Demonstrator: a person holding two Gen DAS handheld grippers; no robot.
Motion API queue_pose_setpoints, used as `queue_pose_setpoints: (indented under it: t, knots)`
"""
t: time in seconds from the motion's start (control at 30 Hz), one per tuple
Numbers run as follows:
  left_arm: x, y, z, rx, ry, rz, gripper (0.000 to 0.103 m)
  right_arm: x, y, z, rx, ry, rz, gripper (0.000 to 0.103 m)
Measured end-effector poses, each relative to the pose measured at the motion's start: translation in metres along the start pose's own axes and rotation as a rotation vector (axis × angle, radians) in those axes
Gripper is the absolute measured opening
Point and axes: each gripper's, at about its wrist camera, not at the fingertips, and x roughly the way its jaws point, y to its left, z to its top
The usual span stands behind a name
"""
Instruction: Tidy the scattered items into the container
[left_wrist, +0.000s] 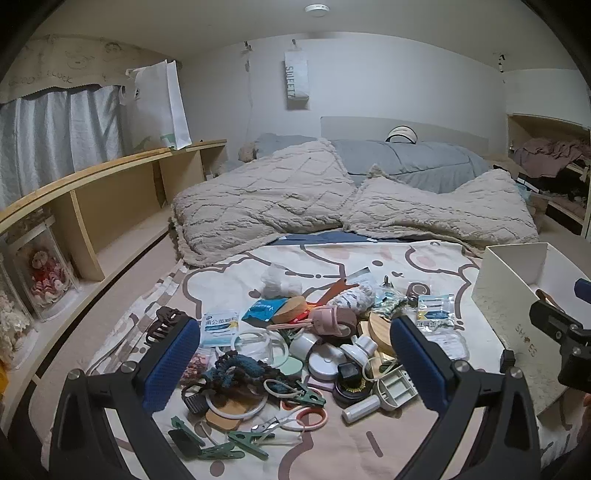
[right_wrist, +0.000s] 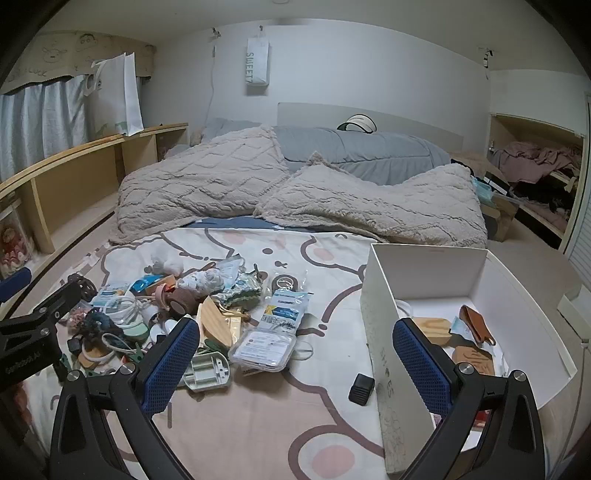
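A heap of small items (left_wrist: 295, 354) lies on the cartoon-print blanket (left_wrist: 351, 450): orange-handled scissors (left_wrist: 295, 419), green clips (left_wrist: 243, 441), a brown hair claw (left_wrist: 162, 321), a wooden lid (left_wrist: 380, 328) and packets. My left gripper (left_wrist: 293, 326) hovers open above the heap, holding nothing. The white shoebox (right_wrist: 384, 295) stands right of the heap and holds a wooden block (right_wrist: 432, 328) and a brown leather piece (right_wrist: 476, 325). My right gripper (right_wrist: 295, 326) is open and empty, its right finger over the box's near wall. A small black box (right_wrist: 361, 389) lies just left of the shoebox.
A fluffy beige blanket (left_wrist: 277, 195) is bunched across the bed behind the heap. Low wooden shelves (left_wrist: 110, 184) run along the left wall. A clear plastic case (right_wrist: 264, 347) and a white tray (right_wrist: 207, 369) lie at the heap's right side.
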Motion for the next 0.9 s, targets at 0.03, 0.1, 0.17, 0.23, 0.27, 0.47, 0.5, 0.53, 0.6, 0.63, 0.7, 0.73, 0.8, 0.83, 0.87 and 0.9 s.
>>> queue_pose_setpoints:
  t: [0.03, 0.1, 0.17, 0.23, 0.27, 0.47, 0.5, 0.53, 0.6, 0.63, 0.7, 0.73, 0.8, 0.83, 0.87, 0.9]
  knots:
    - [-0.0002, -0.0002, 0.0003, 0.001, -0.001, 0.000, 0.103, -0.0001, 0.0009, 0.0001, -0.001, 0.000, 0.000, 0.103]
    - [-0.0002, -0.0003, 0.0006, 0.000, -0.001, -0.001, 0.103, 0.0000, 0.0011, 0.0000, -0.003, 0.001, -0.002, 0.103]
    - [-0.0001, -0.0010, 0.0007, 0.000, 0.000, 0.000, 0.103, 0.0006, 0.0014, -0.0004, -0.004, 0.002, -0.001, 0.103]
    - [-0.0001, -0.0012, 0.0003, 0.002, -0.001, 0.002, 0.103, 0.0006, 0.0015, -0.0007, -0.003, 0.001, -0.002, 0.103]
    - [-0.0002, -0.0014, 0.0003, 0.002, -0.001, 0.003, 0.103, 0.0006, 0.0015, -0.0006, -0.004, 0.001, -0.001, 0.103]
    - [-0.0005, -0.0010, 0.0005, 0.001, -0.001, -0.001, 0.103, 0.0004, 0.0020, -0.0004, -0.003, 0.001, -0.001, 0.103]
    - [-0.0006, -0.0010, 0.0008, 0.001, -0.001, -0.003, 0.103, 0.0005, 0.0022, -0.0005, -0.004, 0.001, -0.002, 0.103]
    - [-0.0011, -0.0011, 0.0010, 0.002, -0.002, -0.004, 0.103, 0.0006, 0.0023, -0.0005, -0.004, 0.002, -0.002, 0.103]
    - [-0.0012, -0.0011, 0.0013, 0.001, -0.002, -0.004, 0.103, 0.0001, 0.0021, -0.0006, -0.003, 0.002, 0.000, 0.103]
    - [-0.0013, -0.0011, 0.0013, 0.001, -0.002, -0.005, 0.103, -0.0001, 0.0024, -0.0006, -0.004, 0.000, 0.000, 0.103]
    - [-0.0012, -0.0014, 0.0013, 0.000, -0.001, -0.004, 0.103, -0.0003, 0.0030, -0.0007, -0.006, -0.002, 0.002, 0.103]
    - [-0.0012, -0.0014, 0.0012, 0.000, -0.002, -0.003, 0.103, -0.0004, 0.0035, -0.0010, -0.008, -0.003, 0.003, 0.103]
    - [-0.0012, -0.0014, 0.0011, -0.001, -0.002, -0.004, 0.103, -0.0006, 0.0039, -0.0011, -0.009, -0.004, 0.003, 0.103]
    - [-0.0012, -0.0013, 0.0011, -0.001, -0.001, -0.005, 0.103, -0.0005, 0.0044, -0.0011, -0.009, -0.004, 0.004, 0.103]
    - [-0.0011, -0.0015, 0.0010, -0.002, -0.002, -0.006, 0.103, -0.0004, 0.0050, -0.0012, -0.010, -0.004, 0.004, 0.103]
    - [-0.0013, -0.0014, 0.0012, -0.004, -0.002, -0.007, 0.103, -0.0005, 0.0050, -0.0012, -0.010, -0.004, 0.004, 0.103]
